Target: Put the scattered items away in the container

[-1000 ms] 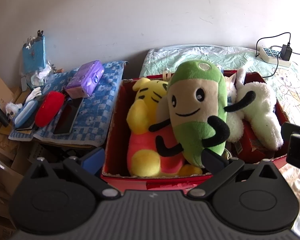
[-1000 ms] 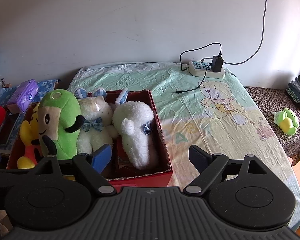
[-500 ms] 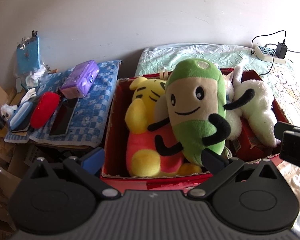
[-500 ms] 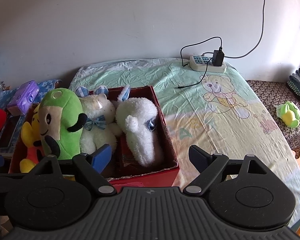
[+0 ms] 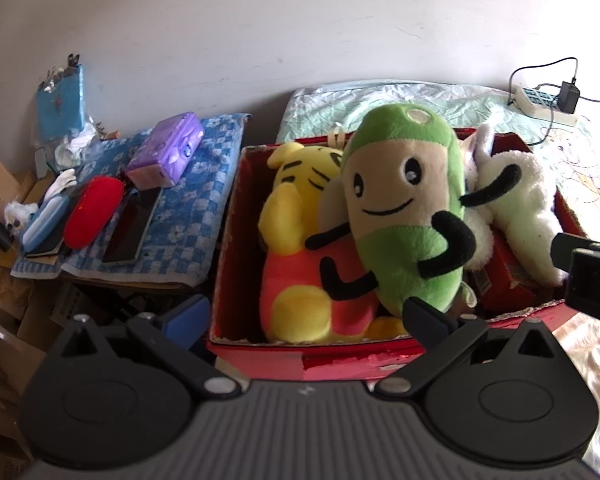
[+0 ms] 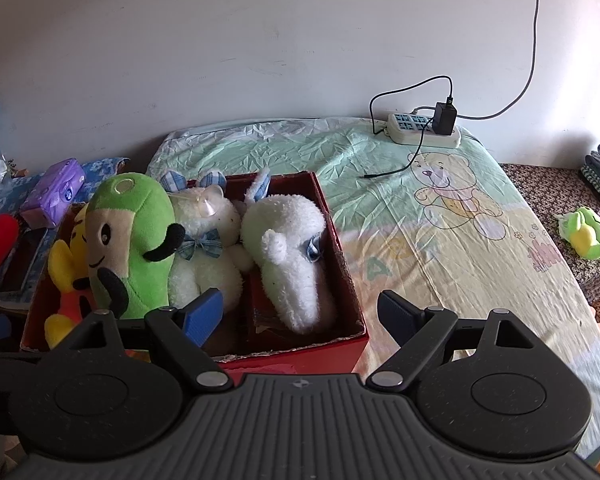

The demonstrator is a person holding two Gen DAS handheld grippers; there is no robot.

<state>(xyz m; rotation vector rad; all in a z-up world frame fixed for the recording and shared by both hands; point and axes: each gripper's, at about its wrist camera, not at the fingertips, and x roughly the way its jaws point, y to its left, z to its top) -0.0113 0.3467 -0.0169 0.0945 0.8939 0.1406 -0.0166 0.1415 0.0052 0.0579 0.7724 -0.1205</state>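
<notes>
A red cardboard box (image 6: 342, 264) is being shown on a bed sheet (image 6: 440, 216), packed with soft toys so that they are being kept together in one place. A green bean-shaped plush (image 5: 404, 208) with a stitched smile and thin black limbs is being propped upright against a yellow and pink plush (image 5: 300, 264); it is being held there only by its neighbours. Beside these, a white fluffy bear with a checked bow (image 6: 208, 240) and a white long-bodied plush (image 6: 292, 256) are being wedged against the right wall of the box. The left gripper (image 5: 306, 316) is being held wide apart and empty, just above the near rim. The right gripper (image 6: 300, 316) is likewise being held spread and empty over the near right corner. One small green and yellow plush (image 6: 584, 232) is being left well apart, on a dark patterned cover at the far right (judged to be the last scattered item). A power strip (image 6: 420, 132) is being left by the wall
</notes>
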